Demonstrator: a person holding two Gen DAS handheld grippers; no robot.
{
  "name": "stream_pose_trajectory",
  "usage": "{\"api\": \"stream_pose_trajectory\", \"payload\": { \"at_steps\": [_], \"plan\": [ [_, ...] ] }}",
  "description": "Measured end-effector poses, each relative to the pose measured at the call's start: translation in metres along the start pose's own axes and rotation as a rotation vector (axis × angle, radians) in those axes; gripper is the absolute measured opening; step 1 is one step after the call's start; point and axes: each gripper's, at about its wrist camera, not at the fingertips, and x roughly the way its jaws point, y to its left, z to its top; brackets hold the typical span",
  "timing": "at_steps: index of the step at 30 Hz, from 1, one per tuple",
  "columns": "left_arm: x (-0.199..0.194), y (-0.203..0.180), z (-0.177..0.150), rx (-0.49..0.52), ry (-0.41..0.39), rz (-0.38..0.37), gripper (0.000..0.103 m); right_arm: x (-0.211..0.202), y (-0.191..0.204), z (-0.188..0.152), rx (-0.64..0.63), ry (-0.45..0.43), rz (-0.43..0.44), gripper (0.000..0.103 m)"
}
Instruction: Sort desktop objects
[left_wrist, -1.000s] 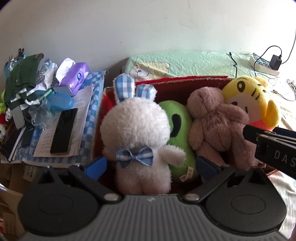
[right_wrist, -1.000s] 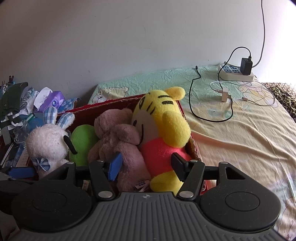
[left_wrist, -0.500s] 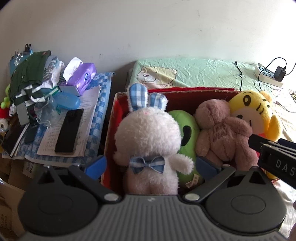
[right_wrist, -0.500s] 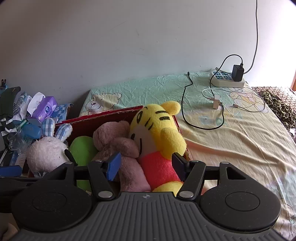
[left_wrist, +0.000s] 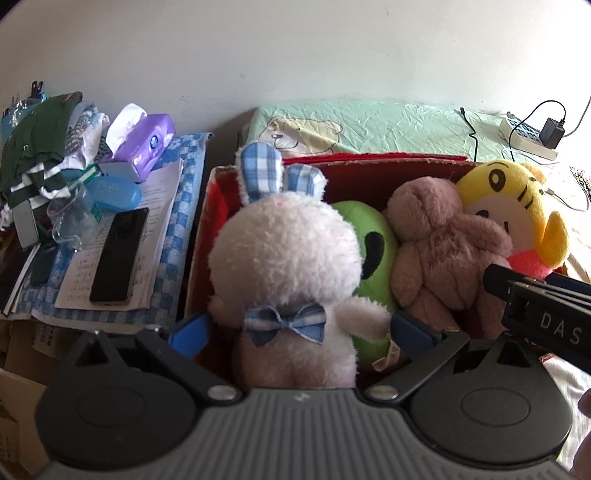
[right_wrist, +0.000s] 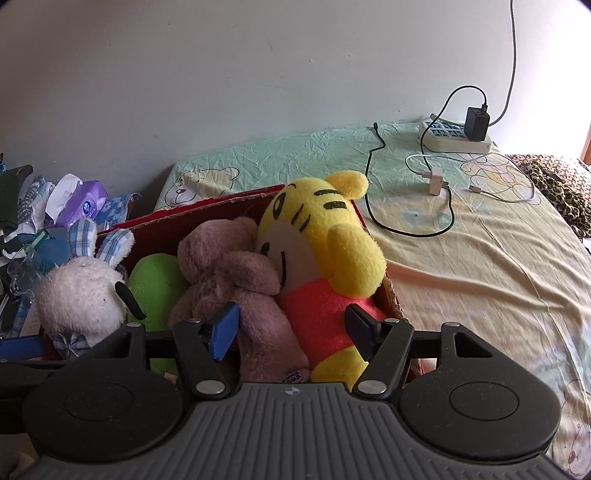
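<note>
A red box (left_wrist: 373, 168) (right_wrist: 192, 218) holds several plush toys in a row: a white rabbit (left_wrist: 284, 266) (right_wrist: 79, 295) with blue checked ears, a green toy (left_wrist: 369, 251) (right_wrist: 157, 280), a brown bear (left_wrist: 436, 240) (right_wrist: 229, 273) and a yellow tiger (left_wrist: 517, 214) (right_wrist: 325, 240). My left gripper (left_wrist: 301, 330) is open, its blue fingers either side of the rabbit's body, apart from it. My right gripper (right_wrist: 291, 328) is open in front of the bear and tiger, holding nothing; it also shows in the left wrist view (left_wrist: 539, 310).
Left of the box, a blue checked cloth (left_wrist: 177, 221) carries papers, a black phone (left_wrist: 118, 254), a purple tissue pack (left_wrist: 144, 140), a blue case and piled clothes (left_wrist: 40, 136). Behind and right lies a bed (right_wrist: 461, 258) with a power strip (right_wrist: 454, 138), charger and cables.
Both grippers have drawn back and risen a little from the box, so the toys look smaller and lower in view. Both stay open. The toys have not moved.
</note>
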Motion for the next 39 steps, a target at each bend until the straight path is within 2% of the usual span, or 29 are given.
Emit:
{"api": "stream_pose_trajectory", "payload": {
  "at_steps": [4, 11, 16, 24, 39],
  "plan": [
    [0.003, -0.002, -0.002, -0.001, 0.006, -0.009, 0.102, 0.001, 0.0, -0.001, -0.01, 0.001, 0.003, 0.068],
    [0.004, -0.003, -0.006, 0.004, 0.002, 0.028, 0.103, 0.003, 0.002, -0.002, -0.035, 0.002, 0.007, 0.072],
    [0.009, -0.004, -0.007, -0.003, 0.03, 0.023, 0.103, 0.003, 0.002, -0.005, -0.053, -0.006, 0.003, 0.072],
    [0.011, -0.007, -0.009, -0.012, 0.036, 0.019, 0.103, 0.004, -0.002, -0.005, -0.047, 0.001, 0.025, 0.072],
    [0.013, -0.005, -0.015, -0.04, 0.042, 0.03, 0.102, 0.004, 0.003, -0.007, -0.103, 0.003, 0.013, 0.074]
  ]
}}
